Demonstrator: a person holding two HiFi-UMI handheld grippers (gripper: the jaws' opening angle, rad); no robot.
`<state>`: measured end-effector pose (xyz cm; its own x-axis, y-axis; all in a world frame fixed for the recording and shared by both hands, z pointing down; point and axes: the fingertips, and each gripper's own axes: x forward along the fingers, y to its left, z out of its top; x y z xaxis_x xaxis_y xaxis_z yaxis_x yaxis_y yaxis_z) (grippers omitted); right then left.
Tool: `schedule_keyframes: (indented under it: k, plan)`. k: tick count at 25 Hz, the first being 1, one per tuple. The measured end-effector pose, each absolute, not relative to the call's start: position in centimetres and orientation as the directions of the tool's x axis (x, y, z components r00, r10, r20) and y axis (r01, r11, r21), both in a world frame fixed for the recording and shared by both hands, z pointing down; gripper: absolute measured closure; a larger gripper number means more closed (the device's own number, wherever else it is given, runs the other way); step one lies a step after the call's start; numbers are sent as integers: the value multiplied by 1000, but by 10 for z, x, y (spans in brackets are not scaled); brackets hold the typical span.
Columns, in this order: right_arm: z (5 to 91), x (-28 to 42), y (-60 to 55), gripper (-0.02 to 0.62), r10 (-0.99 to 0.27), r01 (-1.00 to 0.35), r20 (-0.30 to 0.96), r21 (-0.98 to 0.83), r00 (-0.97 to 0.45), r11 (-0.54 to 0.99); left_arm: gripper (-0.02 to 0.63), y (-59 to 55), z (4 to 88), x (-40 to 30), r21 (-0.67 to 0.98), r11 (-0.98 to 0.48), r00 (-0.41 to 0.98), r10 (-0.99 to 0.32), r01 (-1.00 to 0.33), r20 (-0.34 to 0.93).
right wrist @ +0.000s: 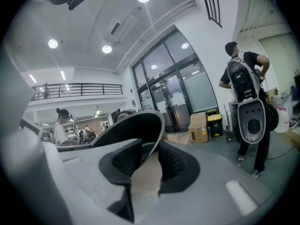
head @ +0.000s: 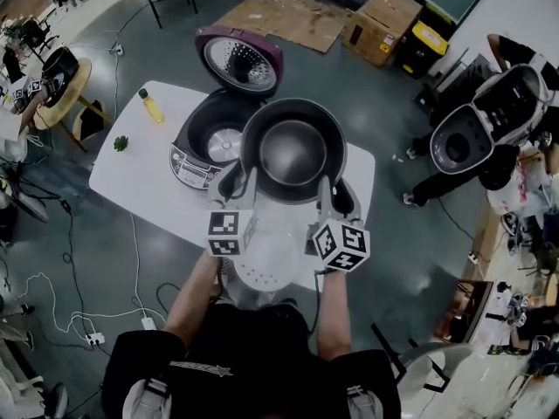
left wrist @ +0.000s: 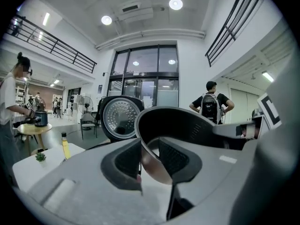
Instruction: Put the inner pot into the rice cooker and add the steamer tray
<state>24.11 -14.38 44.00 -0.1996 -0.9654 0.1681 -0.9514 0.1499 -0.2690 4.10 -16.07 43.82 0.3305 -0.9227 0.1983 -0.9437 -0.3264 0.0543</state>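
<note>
The dark inner pot (head: 293,149) hangs in the air over the white table (head: 131,177), just right of the open rice cooker (head: 214,138), whose purple lid (head: 240,59) stands up. My left gripper (head: 234,180) is shut on the pot's near-left rim, and the left gripper view shows the rim (left wrist: 154,125) pinched between the pads (left wrist: 123,161). On the near-right rim my right gripper (head: 336,190) is shut too, with the rim (right wrist: 140,125) between its pads (right wrist: 174,165). The white perforated steamer tray (head: 265,273) lies on the table below my hands.
A yellow bottle (head: 151,105) and a small green plant (head: 120,143) stand at the table's left end. A round wooden side table (head: 65,90) is further left, cardboard boxes (head: 382,23) lie behind, and people stand at the right (head: 476,160). Cables run across the floor.
</note>
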Motion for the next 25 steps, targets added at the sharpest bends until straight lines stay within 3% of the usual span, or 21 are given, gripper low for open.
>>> schedule_keyframes:
  k: [25]
  plan:
    - [414, 63, -200, 480, -983, -961, 137, -262, -121, 82, 489, -234, 413, -136, 63, -386, 391, -903, -920, 177]
